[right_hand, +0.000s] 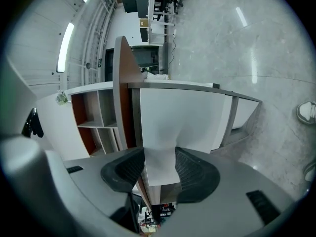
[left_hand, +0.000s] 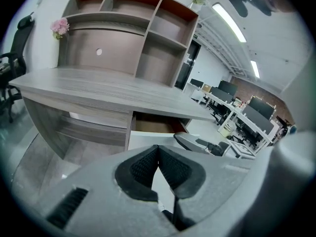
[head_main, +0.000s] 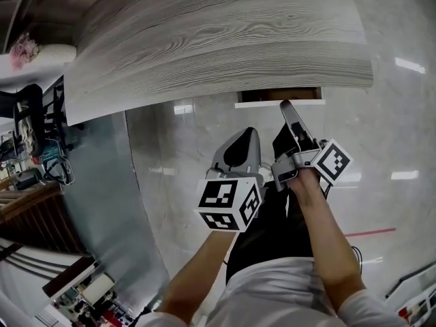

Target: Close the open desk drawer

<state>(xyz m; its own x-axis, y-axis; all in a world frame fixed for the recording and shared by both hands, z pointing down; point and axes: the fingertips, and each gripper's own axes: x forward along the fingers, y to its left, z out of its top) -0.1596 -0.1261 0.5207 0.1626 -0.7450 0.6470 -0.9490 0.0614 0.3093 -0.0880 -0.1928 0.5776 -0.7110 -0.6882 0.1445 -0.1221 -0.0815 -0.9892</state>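
The desk drawer [head_main: 279, 96] sits under the right end of the grey wood desk [head_main: 218, 39], pulled out only a short way, with its brown inside showing behind its white front [right_hand: 187, 117]. The right gripper [right_hand: 159, 157] reaches nearly level toward that front, turned on its side, its jaws well apart with nothing pinched between them. The white panel fills the gap ahead of the pads, which suits a flat push rather than a grasp. No view shows whether the tips touch the panel, though in the head view they lie just beside it. The left gripper [left_hand: 158, 149] hangs back near the person's body, angled downward, its jaws together on nothing, probably held aside because one hand is enough here. I judge that the closing push is about to begin or only just under way, and that a square press on the front should slide the drawer home
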